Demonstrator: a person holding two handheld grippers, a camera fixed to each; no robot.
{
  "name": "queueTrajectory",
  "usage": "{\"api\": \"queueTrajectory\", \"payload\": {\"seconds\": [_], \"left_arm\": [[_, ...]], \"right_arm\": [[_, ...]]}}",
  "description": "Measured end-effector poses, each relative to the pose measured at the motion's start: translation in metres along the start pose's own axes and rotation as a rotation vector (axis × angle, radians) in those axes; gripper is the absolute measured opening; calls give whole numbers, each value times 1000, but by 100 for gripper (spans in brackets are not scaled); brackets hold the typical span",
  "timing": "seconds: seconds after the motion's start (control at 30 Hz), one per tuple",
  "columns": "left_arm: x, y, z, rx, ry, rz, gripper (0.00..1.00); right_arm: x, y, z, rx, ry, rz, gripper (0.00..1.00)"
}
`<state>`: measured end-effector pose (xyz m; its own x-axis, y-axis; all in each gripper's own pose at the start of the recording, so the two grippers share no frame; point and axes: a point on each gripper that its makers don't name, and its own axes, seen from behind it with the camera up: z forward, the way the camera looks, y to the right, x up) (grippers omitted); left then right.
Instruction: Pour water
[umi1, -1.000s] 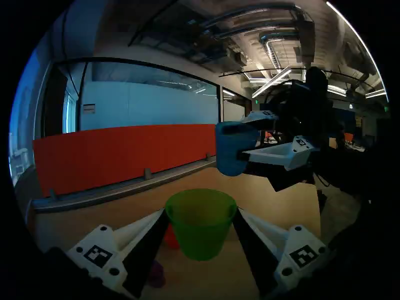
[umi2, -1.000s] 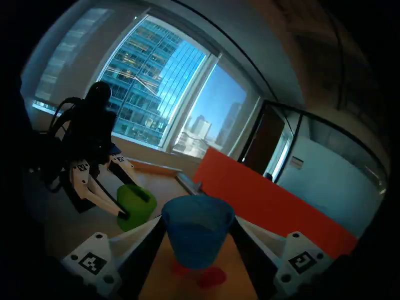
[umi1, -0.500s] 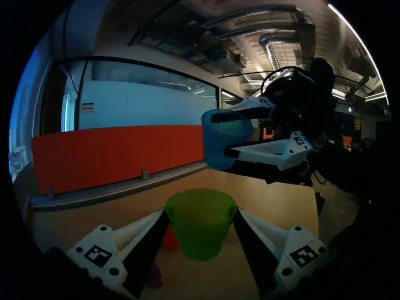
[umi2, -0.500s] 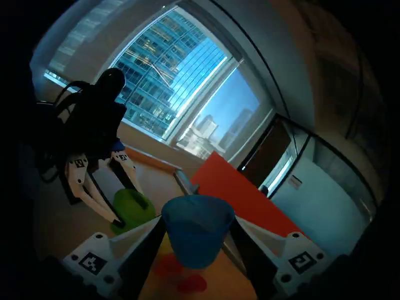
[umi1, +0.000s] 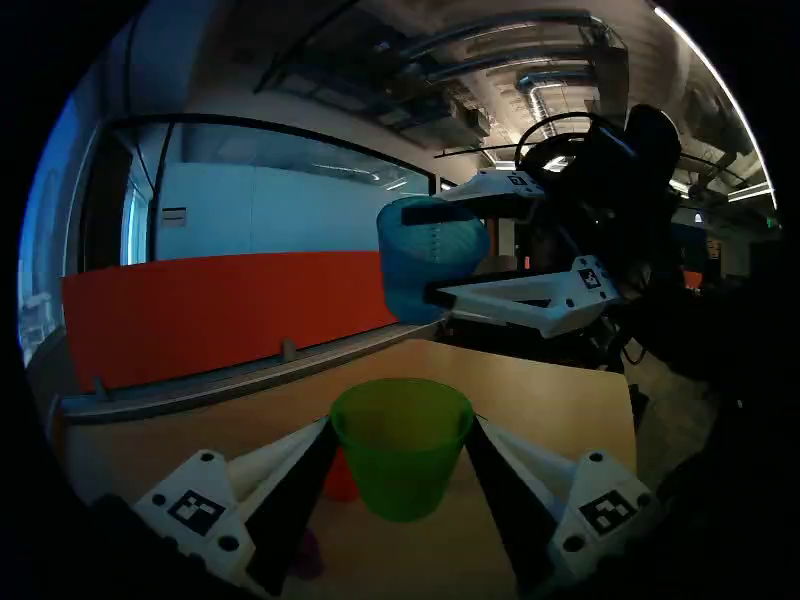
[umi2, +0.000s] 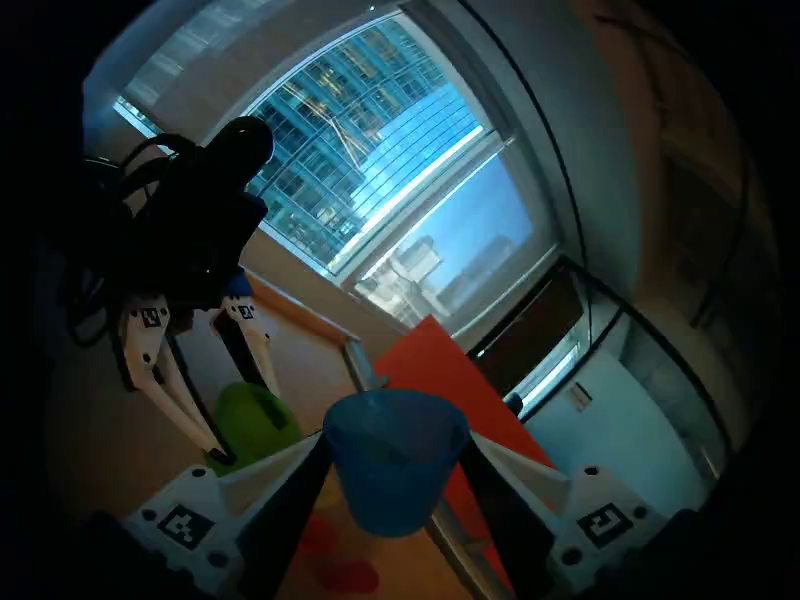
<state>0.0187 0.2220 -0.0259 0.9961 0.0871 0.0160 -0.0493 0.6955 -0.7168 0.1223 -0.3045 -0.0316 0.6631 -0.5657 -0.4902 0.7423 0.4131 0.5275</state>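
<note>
Green cup (umi1: 402, 450) sits pinched in the left claw (umi1: 400, 432), low over the wooden bench (umi1: 560, 400). Higher and slightly to the right, the right claw (umi2: 397, 450) pinches the blue cup (umi1: 430, 260), held tilted in the air.

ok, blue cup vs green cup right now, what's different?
Pose: the blue cup is tipped sideways, the green cup sits upright. Height: the blue cup is held higher than the green cup. Colour: one blue, one green. Shared: same tapered shape, each clamped in tongs, right tongs and left tongs.
</note>
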Motion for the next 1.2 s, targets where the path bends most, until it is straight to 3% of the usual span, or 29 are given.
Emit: {"api": "queueTrajectory", "payload": {"seconds": [0.37, 1.2], "left_arm": [[0, 2, 2, -8, 2, 1, 87], [4, 10, 2, -26, 4, 8, 87]], "right_arm": [[8, 5, 8, -9, 4, -111, 90], [20, 21, 18, -41, -1, -278, 90]]}}
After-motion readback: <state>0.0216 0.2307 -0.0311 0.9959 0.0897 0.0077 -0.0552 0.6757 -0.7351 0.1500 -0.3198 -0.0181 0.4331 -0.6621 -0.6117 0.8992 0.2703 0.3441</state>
